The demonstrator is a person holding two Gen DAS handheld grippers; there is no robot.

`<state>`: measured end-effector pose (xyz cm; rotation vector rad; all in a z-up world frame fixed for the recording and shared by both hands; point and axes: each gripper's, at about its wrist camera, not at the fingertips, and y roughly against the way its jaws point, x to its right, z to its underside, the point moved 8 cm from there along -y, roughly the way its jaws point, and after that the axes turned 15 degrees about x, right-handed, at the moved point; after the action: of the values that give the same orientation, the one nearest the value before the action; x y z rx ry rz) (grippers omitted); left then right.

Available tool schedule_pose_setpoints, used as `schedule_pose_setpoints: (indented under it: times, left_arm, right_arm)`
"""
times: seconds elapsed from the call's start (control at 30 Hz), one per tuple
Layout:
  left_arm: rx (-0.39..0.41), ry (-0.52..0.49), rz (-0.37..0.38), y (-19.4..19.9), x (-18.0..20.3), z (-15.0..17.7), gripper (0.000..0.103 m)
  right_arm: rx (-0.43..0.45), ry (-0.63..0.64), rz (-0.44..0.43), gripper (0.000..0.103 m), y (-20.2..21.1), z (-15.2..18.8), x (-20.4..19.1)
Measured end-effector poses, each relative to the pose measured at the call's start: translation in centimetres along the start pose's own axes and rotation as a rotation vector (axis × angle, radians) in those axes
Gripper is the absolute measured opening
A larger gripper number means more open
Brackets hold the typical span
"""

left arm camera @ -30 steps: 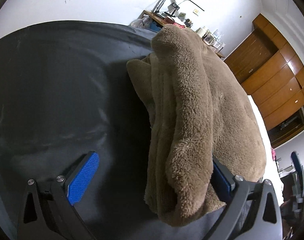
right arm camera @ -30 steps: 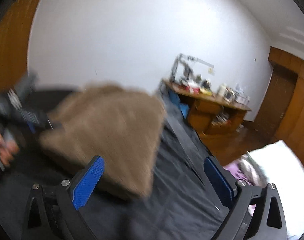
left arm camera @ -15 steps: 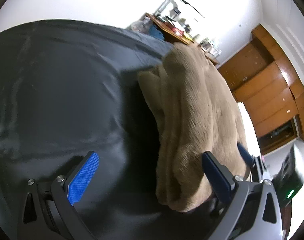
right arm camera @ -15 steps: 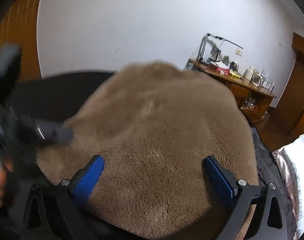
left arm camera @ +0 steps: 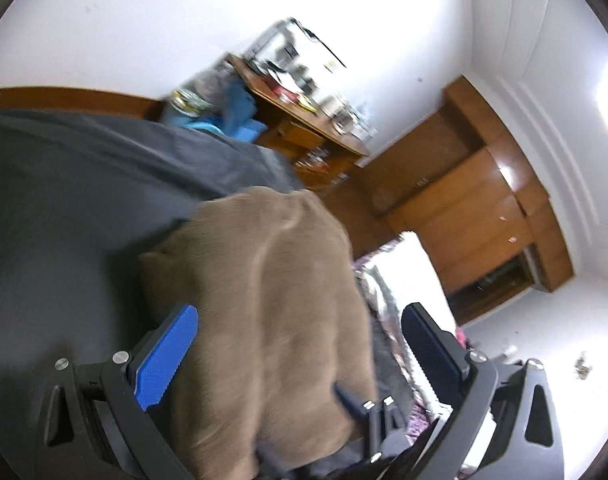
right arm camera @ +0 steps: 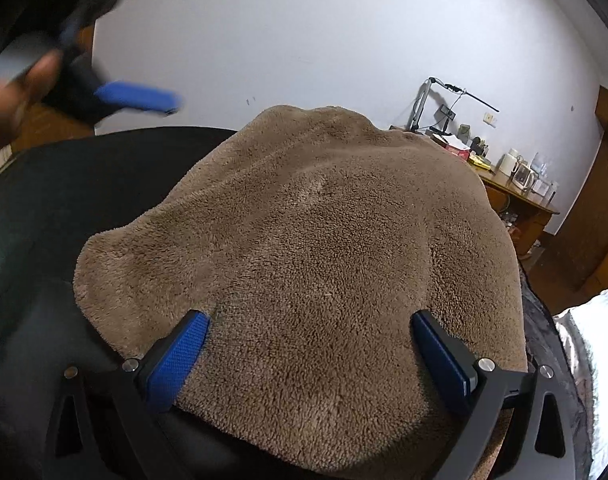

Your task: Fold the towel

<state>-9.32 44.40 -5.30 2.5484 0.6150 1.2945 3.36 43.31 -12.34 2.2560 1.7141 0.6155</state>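
Right wrist view: a folded brown towel (right arm camera: 324, 260) lies on a dark bed sheet (right arm camera: 43, 208), with the right claw (right arm camera: 310, 344) spread wide at the towel's near edge, both blue pads pressed down on the pile and gripping nothing. Beyond the towel's far left corner, the left claw (right arm camera: 135, 96) is a blur in a person's hand (right arm camera: 7, 96). From the left wrist camera, that claw (left arm camera: 299, 344) stands wide open above the towel (left arm camera: 271, 300), empty. A cluttered wooden table (right arm camera: 516, 196) stands behind the towel.

text: none legible | labels: none | numbers: none | signs: none
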Motion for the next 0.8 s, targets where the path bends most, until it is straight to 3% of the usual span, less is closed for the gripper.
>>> schedule_pose_setpoints:
  times: [0.2, 0.37, 0.57, 0.8]
  left_arm:
    - [-0.09, 0.137, 0.032, -5.3, -1.3, 1.0, 0.102]
    - [-0.102, 0.187, -0.053, -7.1, -4.3, 1.7, 0.102]
    - [-0.087, 0.12, -0.099, -7.7, -5.2, 2.0, 0.101]
    - [-0.048, 0.118, -0.058, -7.2, -6.9, 2.4, 0.097]
  right_arm:
    - [0.006, -0.022, -0.017, 0.103, 0.2, -0.2, 0.3]
    - [0.013, -0.044, -0.038, 0.103, 0.5, -0.1, 0.3]
    - [0.016, -0.055, -0.055, 0.103, 0.6, 0.0, 0.4]
    - [0.016, -0.055, -0.068, 0.103, 0.2, -0.4, 0.6]
